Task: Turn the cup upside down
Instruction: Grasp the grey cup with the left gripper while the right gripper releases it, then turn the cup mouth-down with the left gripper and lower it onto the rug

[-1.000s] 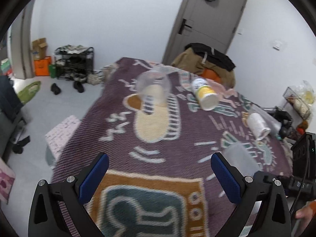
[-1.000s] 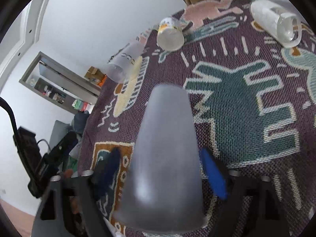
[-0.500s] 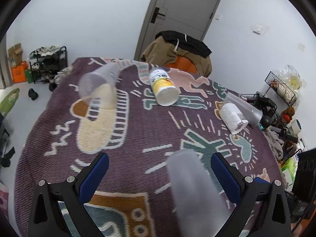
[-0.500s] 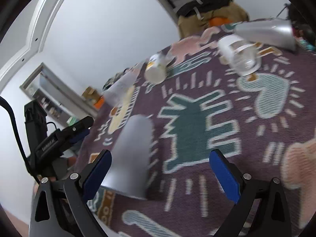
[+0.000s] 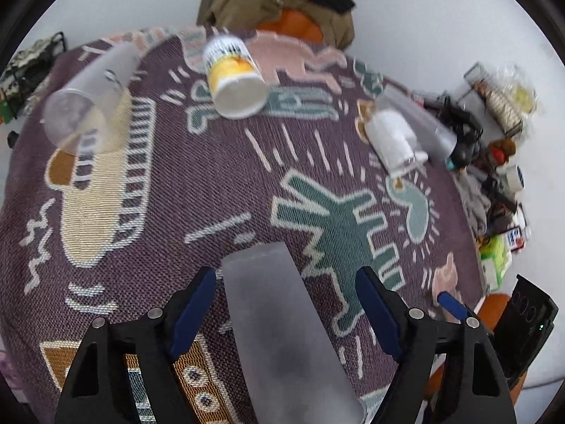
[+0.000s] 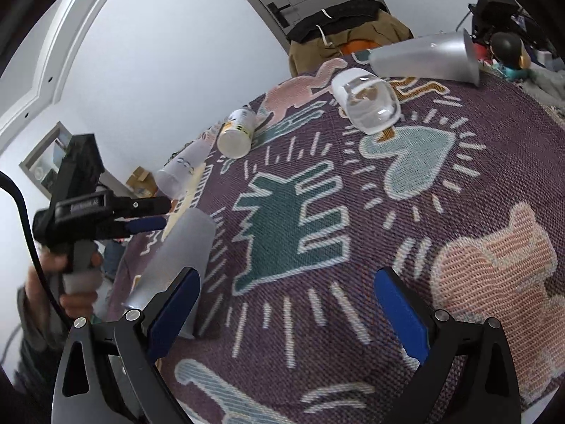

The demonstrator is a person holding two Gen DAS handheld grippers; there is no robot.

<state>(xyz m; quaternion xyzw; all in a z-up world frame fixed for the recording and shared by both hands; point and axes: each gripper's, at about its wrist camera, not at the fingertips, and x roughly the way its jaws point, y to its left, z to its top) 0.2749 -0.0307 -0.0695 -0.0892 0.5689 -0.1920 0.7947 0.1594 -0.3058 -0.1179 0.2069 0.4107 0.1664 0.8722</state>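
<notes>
A frosted plastic cup [image 5: 282,328] stands upside down on the patterned blanket [image 5: 197,190], narrow base up. My left gripper [image 5: 286,314] is open, its blue pads on either side of the cup with gaps. The cup also shows in the right wrist view [image 6: 176,258], left of my right gripper [image 6: 286,312], which is open and empty above the blanket [image 6: 388,212]. The left gripper [image 6: 141,217] shows there reaching in from the left over the cup.
Other cups lie on their sides: a clear one [image 5: 88,95] far left, a yellow-labelled one [image 5: 233,74], a white one [image 5: 392,141], a frosted one [image 6: 423,56] at the back. Clutter [image 5: 494,176] lies off the right edge.
My right gripper let go of the frosted cup, leaving it upside down, and drew back to the right. My left gripper moved in around the cup.
</notes>
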